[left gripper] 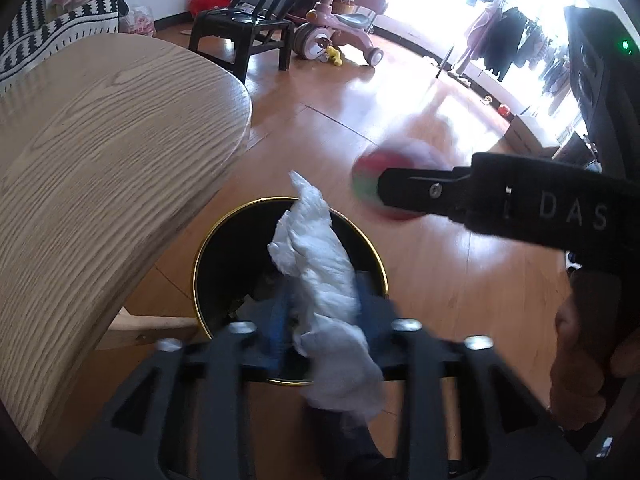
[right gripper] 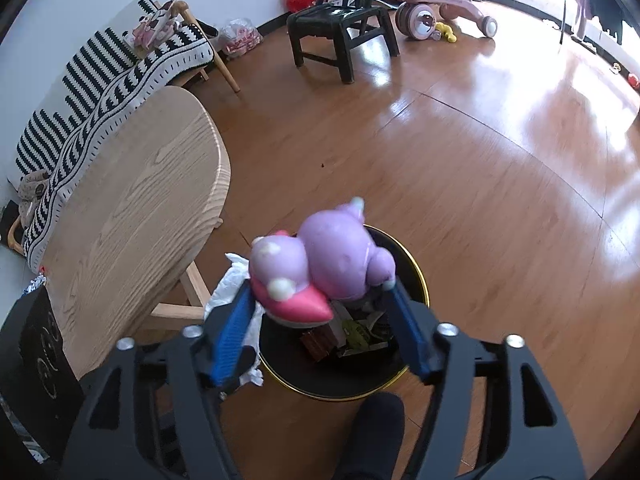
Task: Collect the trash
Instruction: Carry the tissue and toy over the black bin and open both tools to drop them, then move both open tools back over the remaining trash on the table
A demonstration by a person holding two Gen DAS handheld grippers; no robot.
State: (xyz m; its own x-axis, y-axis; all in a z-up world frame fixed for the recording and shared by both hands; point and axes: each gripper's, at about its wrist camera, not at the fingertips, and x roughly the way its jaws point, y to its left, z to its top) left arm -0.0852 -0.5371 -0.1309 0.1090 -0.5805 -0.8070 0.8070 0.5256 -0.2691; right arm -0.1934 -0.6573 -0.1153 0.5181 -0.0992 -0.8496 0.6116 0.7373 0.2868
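Left wrist view showed the left gripper [left gripper: 320, 320] pinching a white tissue [left gripper: 320, 276] above the bin's gold rim [left gripper: 197, 268]. Over that bin the right gripper [right gripper: 320, 304] clamped a purple toy [right gripper: 320, 260].

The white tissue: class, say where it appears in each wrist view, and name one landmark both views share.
Left wrist view: the white tissue is at bottom centre, between the left gripper's fingers, over the black bin.
Right wrist view: it shows at lower left, behind a blue finger.
Shared landmark: the bin.
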